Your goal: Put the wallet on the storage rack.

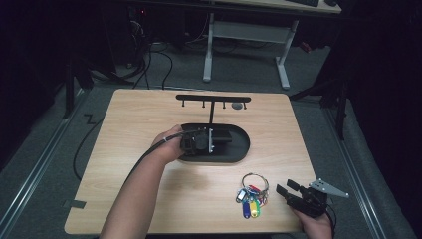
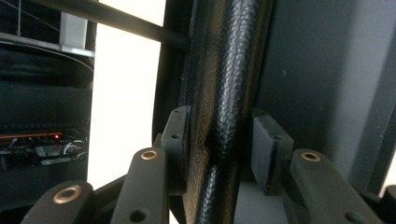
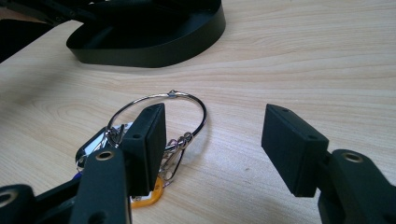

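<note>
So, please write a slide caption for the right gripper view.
Open right gripper beside a key ring with coloured tags on the wooden table.

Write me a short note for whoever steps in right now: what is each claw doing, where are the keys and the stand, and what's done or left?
Left claw: at the black key stand, jaws around its upright post; one pad looks against it, the other slightly off, so no firm grip.
Right claw: open, empty, low over the table, beside the key ring.
Key ring with coloured tags: flat on the table near the front edge, touched by nothing.
Done: stand upright mid-table, its hook bar bare.
Left, probably: pick up the ring and hang it on a hook.
</note>
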Motion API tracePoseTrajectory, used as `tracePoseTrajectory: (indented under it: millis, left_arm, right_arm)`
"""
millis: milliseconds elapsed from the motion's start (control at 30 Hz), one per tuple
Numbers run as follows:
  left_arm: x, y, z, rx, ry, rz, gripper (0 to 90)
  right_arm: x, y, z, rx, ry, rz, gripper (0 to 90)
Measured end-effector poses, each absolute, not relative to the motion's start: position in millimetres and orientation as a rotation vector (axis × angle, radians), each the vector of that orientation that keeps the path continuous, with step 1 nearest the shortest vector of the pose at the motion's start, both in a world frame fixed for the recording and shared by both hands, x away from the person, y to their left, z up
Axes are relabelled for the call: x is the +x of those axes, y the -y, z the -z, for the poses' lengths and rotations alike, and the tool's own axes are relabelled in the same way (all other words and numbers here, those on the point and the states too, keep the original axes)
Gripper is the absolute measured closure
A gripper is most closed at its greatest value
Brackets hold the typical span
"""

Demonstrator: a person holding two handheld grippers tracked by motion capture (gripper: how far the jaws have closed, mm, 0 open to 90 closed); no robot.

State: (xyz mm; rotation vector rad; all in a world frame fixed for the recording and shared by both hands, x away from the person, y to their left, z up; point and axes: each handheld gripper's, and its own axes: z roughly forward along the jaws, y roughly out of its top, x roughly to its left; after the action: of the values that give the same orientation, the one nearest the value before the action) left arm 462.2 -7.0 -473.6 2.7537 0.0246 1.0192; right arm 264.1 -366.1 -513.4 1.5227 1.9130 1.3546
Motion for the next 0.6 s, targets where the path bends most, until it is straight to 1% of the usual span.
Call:
tracePoseTrajectory:
  millis: [233,367,433,600]
  left_arm:
    - [458.1,7.0,470.9,2.759,-0.039,-1.006,60.0]
    - [450.7,6.5,462.7,2.727,-0.045,-0.983,57.7]
    - [445.8,6.3,456.7,2.698,-0.052,-0.995,58.8]
    - [436.6,1.3,446.0,2.657,-0.109,-0.949,58.7]
  right_arm:
    - [264.6,367.1,513.9,1.518,-1.915,-1.354,40.8]
    - [264.4,367.0,513.3,1.520,-1.915,-1.357,40.8]
    - [264.4,366.4,513.2,1.517,-1.916,-1.357,40.9]
    - [264.5,362.9,512.7,1.499,-1.929,-1.345,40.9]
